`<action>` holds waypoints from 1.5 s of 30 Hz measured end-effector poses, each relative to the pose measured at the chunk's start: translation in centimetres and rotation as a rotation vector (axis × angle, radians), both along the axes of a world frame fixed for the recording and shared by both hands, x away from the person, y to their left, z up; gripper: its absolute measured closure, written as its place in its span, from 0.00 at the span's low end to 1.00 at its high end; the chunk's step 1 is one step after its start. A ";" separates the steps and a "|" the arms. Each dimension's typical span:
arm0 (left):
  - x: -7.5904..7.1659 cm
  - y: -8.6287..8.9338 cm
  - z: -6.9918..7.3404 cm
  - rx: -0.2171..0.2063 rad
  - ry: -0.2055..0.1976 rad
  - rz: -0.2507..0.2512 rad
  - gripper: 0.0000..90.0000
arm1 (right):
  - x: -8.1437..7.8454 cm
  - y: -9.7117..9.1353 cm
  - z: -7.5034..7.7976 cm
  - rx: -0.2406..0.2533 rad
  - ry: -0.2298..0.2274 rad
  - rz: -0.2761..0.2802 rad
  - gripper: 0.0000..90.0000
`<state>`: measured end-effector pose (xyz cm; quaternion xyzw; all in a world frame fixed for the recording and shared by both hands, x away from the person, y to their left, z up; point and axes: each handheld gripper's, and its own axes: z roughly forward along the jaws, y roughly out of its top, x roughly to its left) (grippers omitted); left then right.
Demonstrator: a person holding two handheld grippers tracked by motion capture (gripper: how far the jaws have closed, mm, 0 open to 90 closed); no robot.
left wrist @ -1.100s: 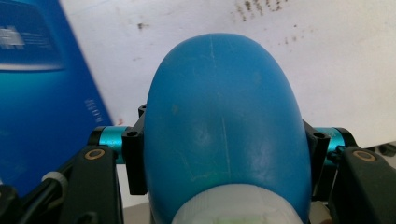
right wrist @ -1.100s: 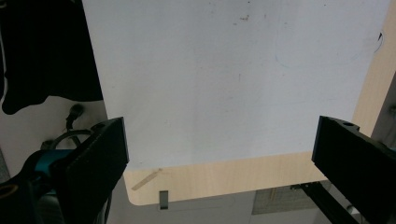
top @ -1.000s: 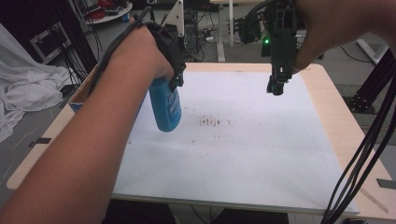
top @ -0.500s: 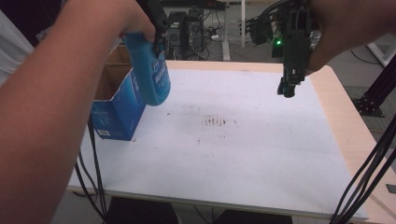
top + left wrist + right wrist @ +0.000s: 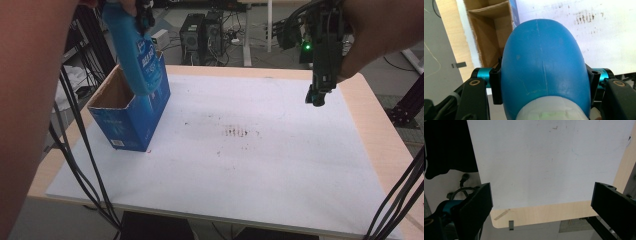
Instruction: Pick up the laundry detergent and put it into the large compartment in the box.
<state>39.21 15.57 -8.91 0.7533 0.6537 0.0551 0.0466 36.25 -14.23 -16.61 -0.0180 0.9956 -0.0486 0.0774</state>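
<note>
A blue plastic bottle (image 5: 136,52) hangs tilted above the open top of a blue cardboard box (image 5: 131,117) at the table's far left. My left gripper (image 5: 140,11) is shut on the bottle near its upper end. In the left gripper view the bottle (image 5: 544,70) bulges between the two black jaws of that gripper (image 5: 544,83), and the box's brown inside (image 5: 491,37) lies below and beyond it. My right gripper (image 5: 316,97) hovers over the table's far right, pointing down. In its own view the right gripper (image 5: 541,200) stands open with nothing between its jaws.
A white sheet (image 5: 260,165) with small dark stains (image 5: 235,132) covers most of the wooden table (image 5: 372,115). Black cables (image 5: 80,150) hang at the left edge and at the lower right. Computer towers (image 5: 200,32) stand behind the table.
My left hand has lifted the bottle up and towards the far left, from over the sheet to above the box. The right gripper has stayed where it was.
</note>
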 end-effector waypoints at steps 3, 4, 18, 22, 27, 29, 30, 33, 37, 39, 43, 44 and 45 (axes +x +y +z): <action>0.0 1.2 0.6 -0.008 -0.012 0.021 0.42 | 0.0 0.0 -0.1 -0.004 -0.002 -0.005 0.03; 0.0 1.6 0.7 -0.006 -0.015 0.021 0.42 | 0.0 0.0 -0.1 -0.003 -0.001 -0.001 0.03; 0.3 4.6 -0.3 0.035 0.028 -0.075 0.42 | 0.3 0.0 -0.2 -0.003 -0.012 -0.020 0.03; 0.4 4.9 -0.9 0.052 0.047 -0.121 0.42 | 0.2 -0.1 -0.3 -0.001 -0.010 -0.016 0.03; 0.7 5.3 -1.8 0.079 0.054 -0.171 0.42 | 0.2 -0.7 -0.6 0.003 -0.007 -0.031 0.03; 0.8 5.6 -2.3 0.080 0.057 -0.181 0.42 | 0.2 -0.9 -0.6 0.006 -0.007 -0.036 0.03; 0.9 5.7 -2.5 0.078 0.062 -0.185 0.42 | 0.2 -1.0 -0.7 0.008 -0.010 -0.043 0.03; 1.2 6.1 -3.4 0.070 0.071 -0.200 0.42 | 0.3 -1.2 -0.8 0.004 -0.009 -0.047 0.03; 1.5 6.4 -4.6 0.071 0.078 -0.229 0.42 | 0.3 -1.0 -0.7 0.005 -0.012 -0.049 0.03; 1.6 6.6 -5.3 0.078 0.088 -0.250 0.42 | 0.3 -0.9 -0.7 0.006 -0.015 -0.047 0.03; 1.9 7.0 -6.7 0.067 0.094 -0.278 0.42 | 0.2 -0.5 -0.8 0.006 -0.015 -0.040 0.03; 2.0 7.1 -7.2 0.059 0.094 -0.288 0.42 | 0.2 -0.5 -0.8 0.005 -0.016 -0.039 0.03; 2.1 7.1 -7.5 0.056 0.098 -0.292 0.42 | 0.3 -0.5 -0.9 0.004 -0.014 -0.033 0.03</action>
